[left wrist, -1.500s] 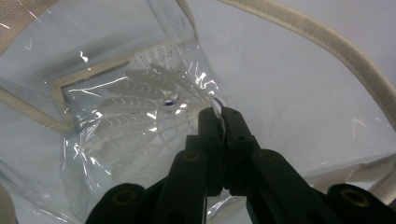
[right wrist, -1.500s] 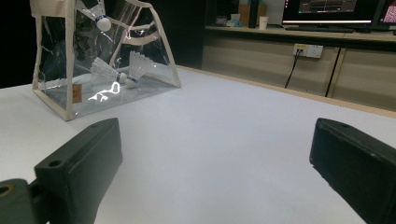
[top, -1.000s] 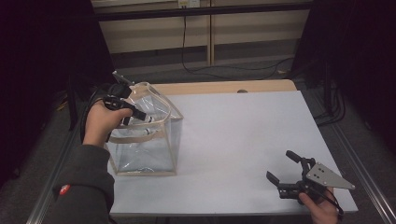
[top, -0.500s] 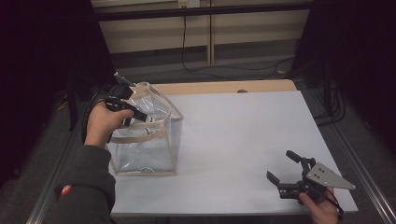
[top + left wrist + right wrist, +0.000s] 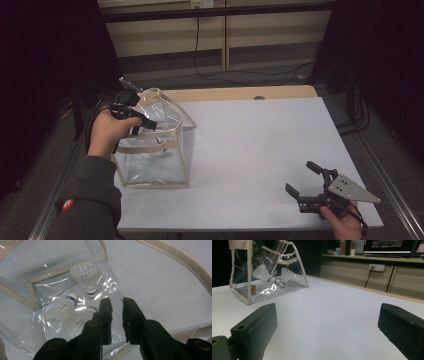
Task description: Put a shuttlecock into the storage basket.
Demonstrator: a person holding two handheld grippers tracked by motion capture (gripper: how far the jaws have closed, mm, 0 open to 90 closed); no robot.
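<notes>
A clear plastic bag with beige trim stands at the left of the white table. My left gripper is held by a hand at the bag's open top and points down into it. Its jaws have just been opening and stand a narrow gap apart, with nothing pressed between the pads. Below them one white shuttlecock and a second shuttlecock lie on the bag's bottom. My right gripper rests open and empty near the front right corner, facing the bag across the table.
A bare wooden strip runs along the table's far edge. Behind it are a wall panel and a black cable on the floor. Metal rails flank the table. Monitors stand on a counter far off.
</notes>
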